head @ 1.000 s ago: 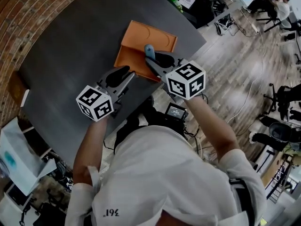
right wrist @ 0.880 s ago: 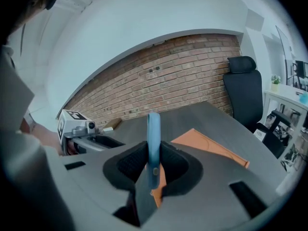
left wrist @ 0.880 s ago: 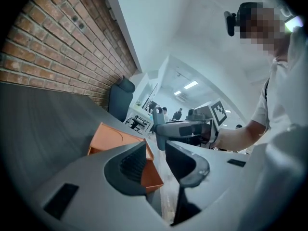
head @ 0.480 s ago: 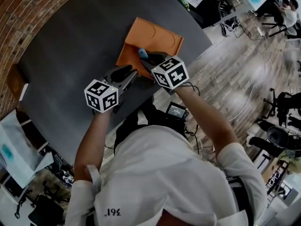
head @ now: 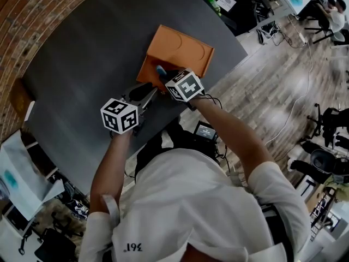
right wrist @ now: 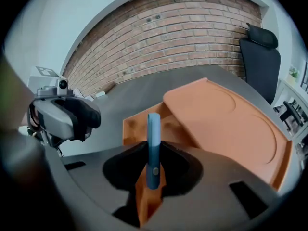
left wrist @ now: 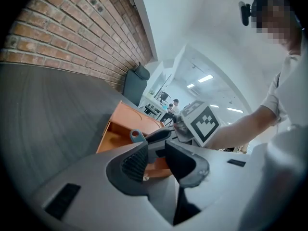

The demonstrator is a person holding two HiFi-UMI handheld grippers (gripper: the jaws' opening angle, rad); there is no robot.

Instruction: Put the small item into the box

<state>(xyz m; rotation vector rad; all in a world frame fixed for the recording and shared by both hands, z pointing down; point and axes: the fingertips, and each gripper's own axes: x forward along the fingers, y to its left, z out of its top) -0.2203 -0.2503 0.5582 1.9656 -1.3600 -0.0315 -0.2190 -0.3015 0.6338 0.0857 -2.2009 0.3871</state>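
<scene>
Two hand-held grippers are over the near edge of the dark grey bench (head: pixel 82 53), and the work is in the right one. The right hand-held gripper (right wrist: pixel 153 154) is clamped on the small blue oblong item (right wrist: pixel 153 129), a flat, round-ended piece gripped edge-on. Its long axis runs straight out along the jaws, and its free end points forward and down at the orange box (head: pixel 150 70). The box sits open at the bench edge. Its tray is on the near side, and the hinged lid (right wrist: pixel 226 114), stamped with a large ring, is laid back beyond it.

From the head view, the item's tip is over the tray just inside the near wall. I cannot tell whether it touches the floor. What shows of the tray's inside is plain orange.

The left hand-held gripper (left wrist: pixel 156 160) hangs just beside the box's near corner with its jaws a narrow gap apart, holding nothing.
</scene>
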